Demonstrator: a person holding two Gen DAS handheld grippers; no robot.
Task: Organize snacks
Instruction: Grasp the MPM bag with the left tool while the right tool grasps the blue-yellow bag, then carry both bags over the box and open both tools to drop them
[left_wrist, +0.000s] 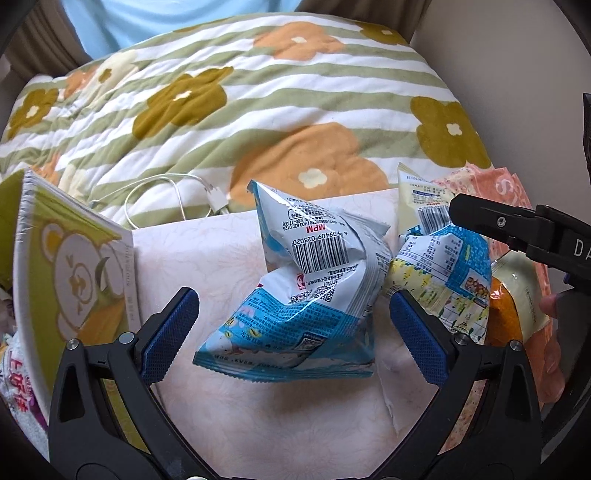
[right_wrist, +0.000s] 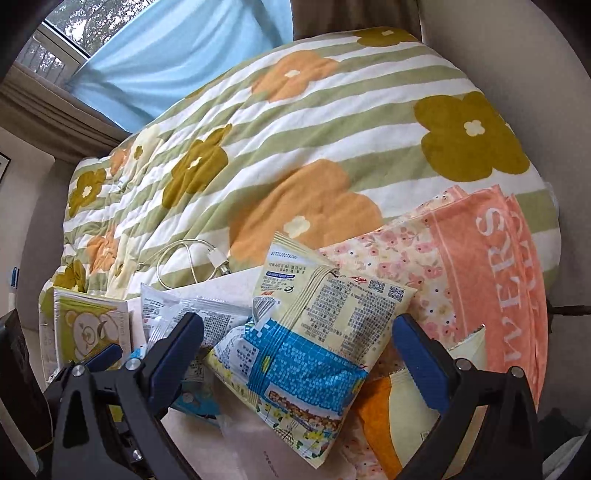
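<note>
A crumpled blue-and-white snack bag (left_wrist: 310, 291) lies on a pale pink surface (left_wrist: 258, 413), between the open jaws of my left gripper (left_wrist: 293, 325), which does not touch it. A yellow-and-blue snack bag (left_wrist: 443, 273) lies to its right; in the right wrist view it (right_wrist: 303, 354) sits between the open jaws of my right gripper (right_wrist: 297, 347). An orange-and-cream bag (right_wrist: 391, 417) lies under it. The right gripper's black body (left_wrist: 524, 232) shows at the right of the left wrist view.
A green bear-print pack (left_wrist: 74, 280) stands at the left, with a red-lettered bag (left_wrist: 18, 391) beside it. A pink towel and floral cloth (right_wrist: 491, 266) lie at the right. A white charging cable (left_wrist: 173, 199) lies on the flowered quilt (left_wrist: 258, 103) behind.
</note>
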